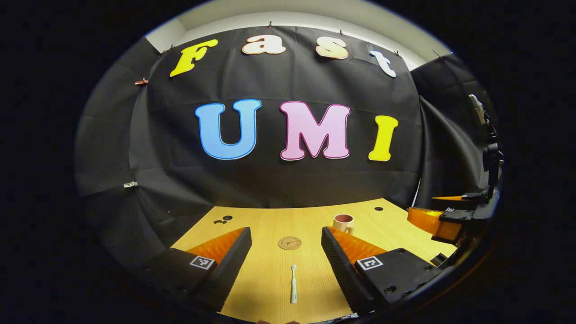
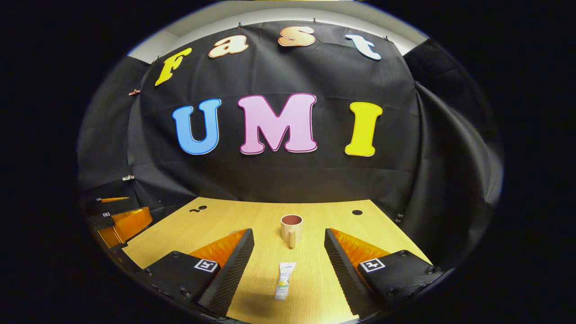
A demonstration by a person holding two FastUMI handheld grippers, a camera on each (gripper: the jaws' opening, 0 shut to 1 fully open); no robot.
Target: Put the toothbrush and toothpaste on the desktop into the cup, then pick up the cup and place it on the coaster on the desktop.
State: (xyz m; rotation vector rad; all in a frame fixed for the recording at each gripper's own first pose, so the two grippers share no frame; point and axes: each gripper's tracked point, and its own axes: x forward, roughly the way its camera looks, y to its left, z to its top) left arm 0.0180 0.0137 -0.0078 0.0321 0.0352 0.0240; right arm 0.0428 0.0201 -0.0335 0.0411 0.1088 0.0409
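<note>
In the left gripper view, the left gripper (image 1: 285, 258) stands released, its jaws wide apart and holding nothing. Between them on the desk (image 1: 270, 225) lies the toothbrush (image 1: 293, 284), a pale, slim stick with its head toward twelve o'clock. Beyond it, at twelve, sits the coaster (image 1: 289, 243), a flat brown disc lying clear of the brush. At about one o'clock from the coaster stands the cup (image 1: 344, 222), upright, cream outside with a reddish inside, partly behind the tip of one finger. Out at three o'clock hangs the right gripper, over the desk's edge.

In the right gripper view, the right gripper (image 2: 288, 258) is likewise released, jaws spread with nothing in them. The toothpaste (image 2: 284, 281) lies flat between them, a small white tube pointing along the twelve-to-six line. At twelve, well apart from it, is the cup, its handle turned toward the camera. The left gripper shows at nine o'clock.

The desk is light wood grain with a few dark round holes near its far edge. Black cloth walls close in behind and at both sides.
</note>
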